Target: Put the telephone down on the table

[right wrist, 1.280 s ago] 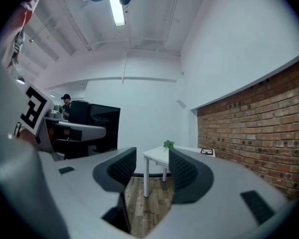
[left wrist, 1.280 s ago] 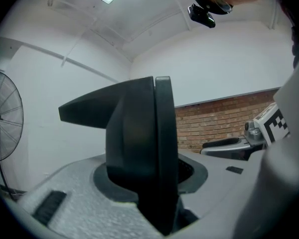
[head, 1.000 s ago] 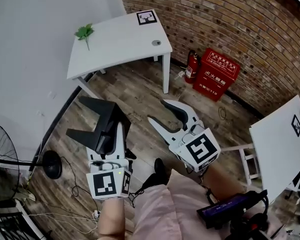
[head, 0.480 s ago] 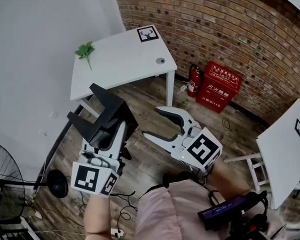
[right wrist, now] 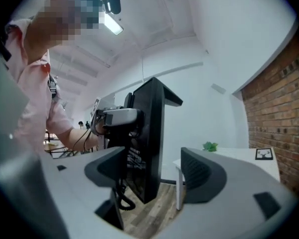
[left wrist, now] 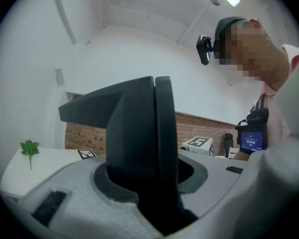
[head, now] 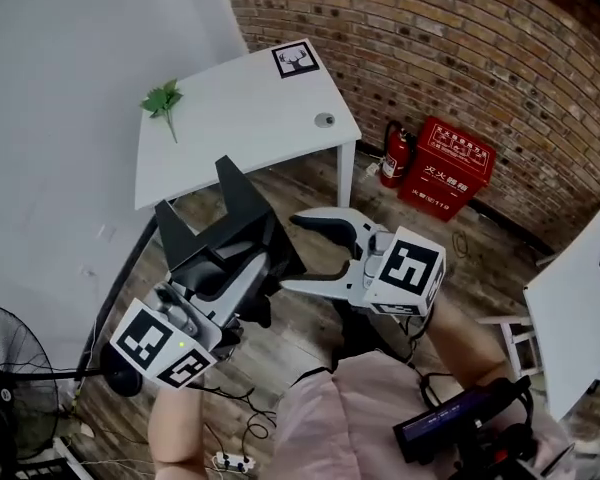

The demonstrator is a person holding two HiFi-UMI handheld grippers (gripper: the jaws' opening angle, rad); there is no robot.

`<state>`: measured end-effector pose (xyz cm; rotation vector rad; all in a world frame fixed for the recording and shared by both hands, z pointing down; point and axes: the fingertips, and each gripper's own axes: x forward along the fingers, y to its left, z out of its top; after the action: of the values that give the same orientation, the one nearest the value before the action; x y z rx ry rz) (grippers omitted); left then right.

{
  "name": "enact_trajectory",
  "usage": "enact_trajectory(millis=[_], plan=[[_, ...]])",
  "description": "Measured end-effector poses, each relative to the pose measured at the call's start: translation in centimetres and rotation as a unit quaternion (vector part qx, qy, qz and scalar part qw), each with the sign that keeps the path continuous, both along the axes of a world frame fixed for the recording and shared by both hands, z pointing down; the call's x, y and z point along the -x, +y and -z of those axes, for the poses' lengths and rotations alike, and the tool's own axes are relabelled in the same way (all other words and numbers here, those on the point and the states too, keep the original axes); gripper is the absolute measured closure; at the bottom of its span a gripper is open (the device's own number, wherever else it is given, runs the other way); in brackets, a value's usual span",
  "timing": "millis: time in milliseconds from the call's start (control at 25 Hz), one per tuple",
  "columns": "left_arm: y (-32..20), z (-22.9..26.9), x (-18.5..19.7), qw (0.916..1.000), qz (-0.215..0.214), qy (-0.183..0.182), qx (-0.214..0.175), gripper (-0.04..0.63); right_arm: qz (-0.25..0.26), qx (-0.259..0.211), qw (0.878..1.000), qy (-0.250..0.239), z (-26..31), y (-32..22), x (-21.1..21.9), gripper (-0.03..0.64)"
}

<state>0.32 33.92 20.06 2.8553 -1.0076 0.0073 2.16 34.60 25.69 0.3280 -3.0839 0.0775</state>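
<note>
Left gripper view showed your left tongs (left wrist: 154,171) clenched on the dark telephone (left wrist: 134,123), whose body rose upright out of the gap with a pad pressed to each side. From your head view, those left tongs (head: 235,273) carried the telephone (head: 235,223) in the air, above the wooden floor (head: 310,183), touching nothing else.

Just to the right of them, your right tongs (head: 298,252) had their jaws spread wide; they had just been opening. In the right gripper view the telephone (right wrist: 147,133) stood just ahead of the gap of the right tongs (right wrist: 154,168), with its coiled cord hanging below, and neither pad touched it. So you gripped nothing on that side.

Ahead of both tongs, well apart from the tips, stood the white surface (head: 250,108). It held a green sprig (head: 162,100) at its left edge, a square marker (head: 295,60) at its far corner, and a small round object (head: 325,120) near its right edge. Most of its top lay bare.

By my reading, the put-down itself had not begun. You had the telephone secured in one grip, but you had yet to bring it over the surface, lower it until it rested there, and release the left tongs.
</note>
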Motion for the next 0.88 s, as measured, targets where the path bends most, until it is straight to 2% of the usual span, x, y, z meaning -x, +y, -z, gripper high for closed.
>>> enact_trajectory(millis=[240, 440, 520, 800, 880], plan=[[-5.3, -2.2, -1.3, 0.9948, -0.039, 0.046, 0.082, 0.423, 0.07, 0.077, 0.995, -0.005, -3.0, -4.1, 0.9, 0.273], [-10.3, -4.3, -2.6, 0.9848, -0.053, 0.076, 0.147, 0.423, 0.126, 0.143, 0.981, -0.023, -4.4, -7.3, -0.1, 0.351], [-12.2, -5.1, -2.9, 0.9797, -0.053, 0.085, 0.173, 0.423, 0.142, 0.161, 0.976, -0.029, -4.9, -8.5, -0.4, 0.396], [-18.1, -7.8, -3.6, 0.9543, -0.045, 0.122, 0.269, 0.423, 0.181, 0.255, 0.949, -0.049, -6.2, -13.2, -1.5, 0.419], [-19.6, -8.2, -4.2, 0.951, -0.042, 0.122, 0.281, 0.423, 0.183, 0.275, 0.943, -0.051, -6.5, -14.7, -2.0, 0.422]])
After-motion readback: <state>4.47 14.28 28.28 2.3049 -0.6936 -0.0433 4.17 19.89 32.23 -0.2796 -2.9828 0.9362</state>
